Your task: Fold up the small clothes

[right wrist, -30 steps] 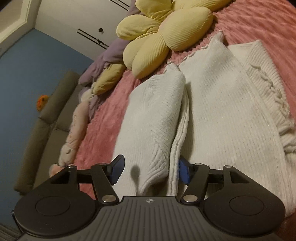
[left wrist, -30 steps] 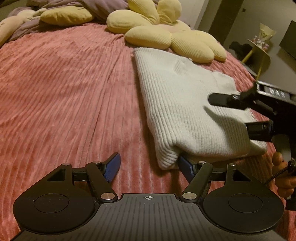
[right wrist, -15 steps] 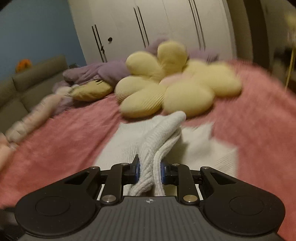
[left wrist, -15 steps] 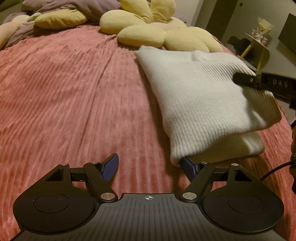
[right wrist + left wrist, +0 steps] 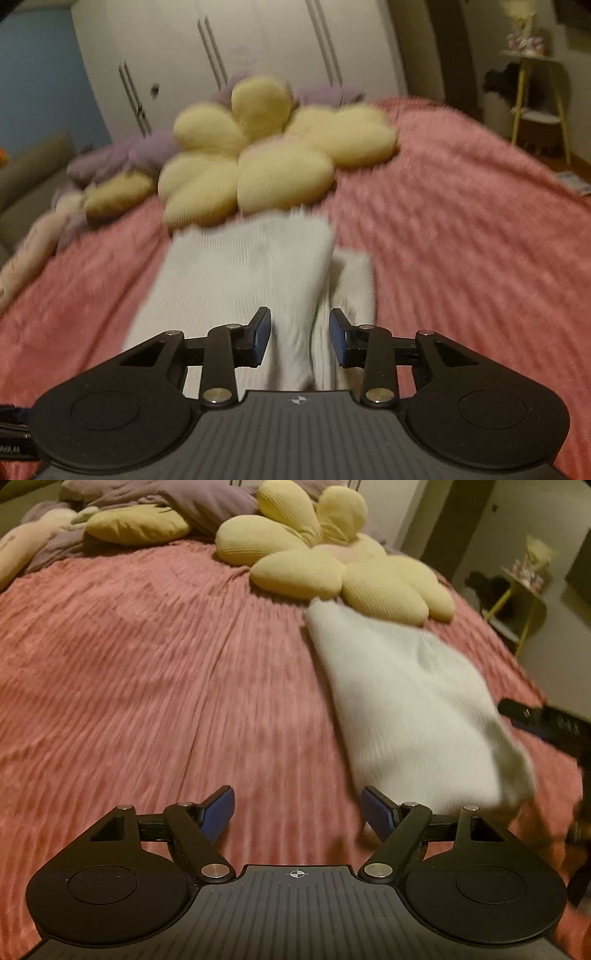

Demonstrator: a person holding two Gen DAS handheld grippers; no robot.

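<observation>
A folded white knit sweater (image 5: 410, 701) lies on the pink bedspread (image 5: 147, 683), right of centre in the left wrist view. My left gripper (image 5: 297, 810) is open and empty, its right finger beside the sweater's near left corner. In the right wrist view the sweater (image 5: 240, 280) lies straight ahead. My right gripper (image 5: 300, 338) is open, with the sweater's near edge lying between its spread fingers. The right gripper also shows at the right edge of the left wrist view (image 5: 546, 725).
A yellow flower-shaped cushion (image 5: 332, 572) sits just beyond the sweater, also seen in the right wrist view (image 5: 266, 162). Purple bedding and a plush toy (image 5: 122, 506) lie at the back left. A yellow side table (image 5: 535, 96) stands beyond the bed's right edge.
My right gripper was shut on the sweater's edge half a second ago and has now opened, letting the fold drop flat. My left gripper has drawn back a little and stays open.
</observation>
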